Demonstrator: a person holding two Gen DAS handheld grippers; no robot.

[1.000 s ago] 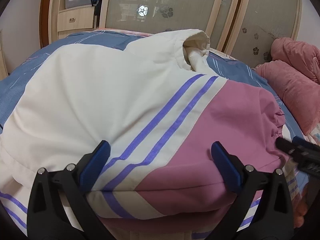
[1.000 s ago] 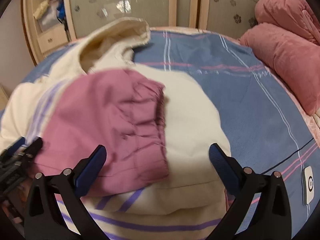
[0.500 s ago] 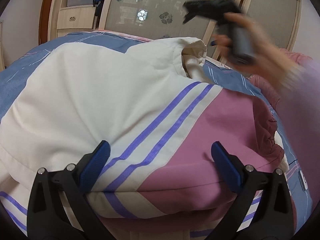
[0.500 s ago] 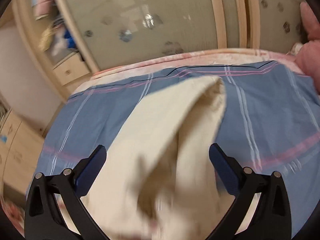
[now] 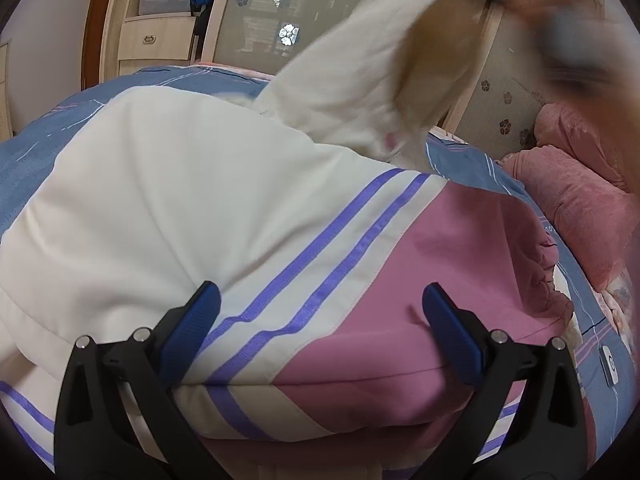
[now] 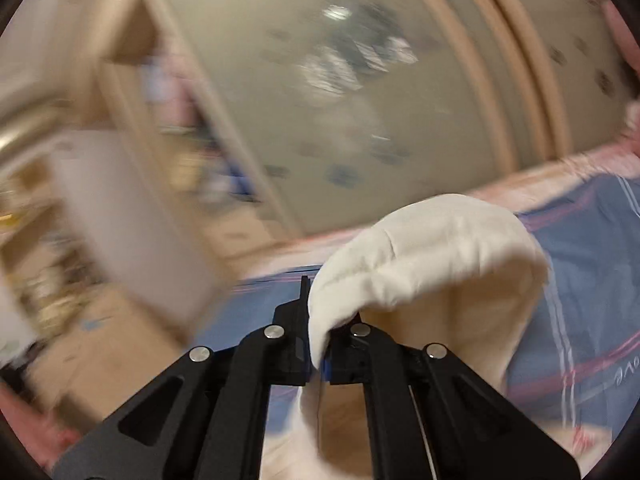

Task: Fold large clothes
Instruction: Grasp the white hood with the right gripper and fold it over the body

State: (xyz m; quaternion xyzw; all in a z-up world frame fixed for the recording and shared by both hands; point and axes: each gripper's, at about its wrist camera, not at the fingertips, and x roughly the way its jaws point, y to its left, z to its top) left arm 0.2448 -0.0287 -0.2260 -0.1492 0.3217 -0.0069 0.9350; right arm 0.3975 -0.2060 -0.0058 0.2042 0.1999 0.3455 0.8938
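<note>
Right claw [image 6: 319, 364] has just gone from wide open to clamped on the rim of the cream hood [image 6: 424, 248], lifting it off the bed [image 6: 592, 280], so the hood fold has likely begun. Left claw [image 5: 320, 328] stays wide and empty, angled down over the near edge of the bed, where the cream, pink and purple-striped jacket [image 5: 224, 216] lies with its sleeve [image 5: 460, 276] already folded across. Beyond, the raised hood blurs before the wardrobe doors [image 5: 280, 12].
</note>
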